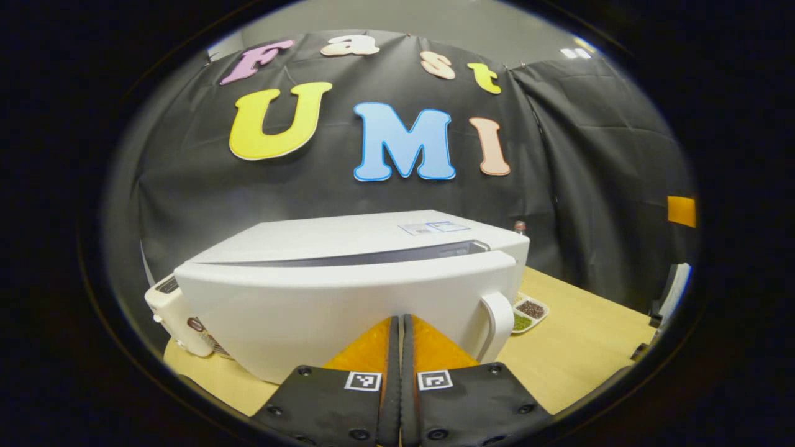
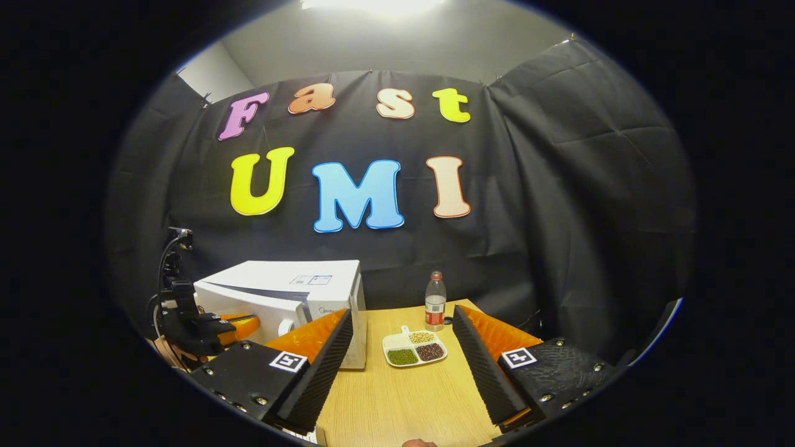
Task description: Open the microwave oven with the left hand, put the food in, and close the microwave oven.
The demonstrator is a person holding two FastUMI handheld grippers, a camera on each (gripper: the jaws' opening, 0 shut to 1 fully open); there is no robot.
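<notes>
The white microwave [image 1: 348, 273] stands close in front of the left gripper view, with its door handle [image 1: 497, 323] at the right end of the door. A dark strip runs along the door's top; I cannot tell whether the door is fully closed. My left gripper [image 1: 400, 323] is shut with nothing in it, its tips up against the door front just left of the handle. The food is a white three-part dish of beans [image 2: 414, 347] lying on the table to the right of the microwave [image 2: 292, 298]. My right gripper [image 2: 402, 323] is open, with the dish farther off between its fingers.
A clear drink bottle [image 2: 435, 301] stands behind the dish. A small white appliance [image 1: 180, 316] sits at the microwave's left end. The light wooden table [image 2: 404, 397] stretches toward the right gripper. The left gripper [image 2: 236, 326] and its cables show by the microwave door.
</notes>
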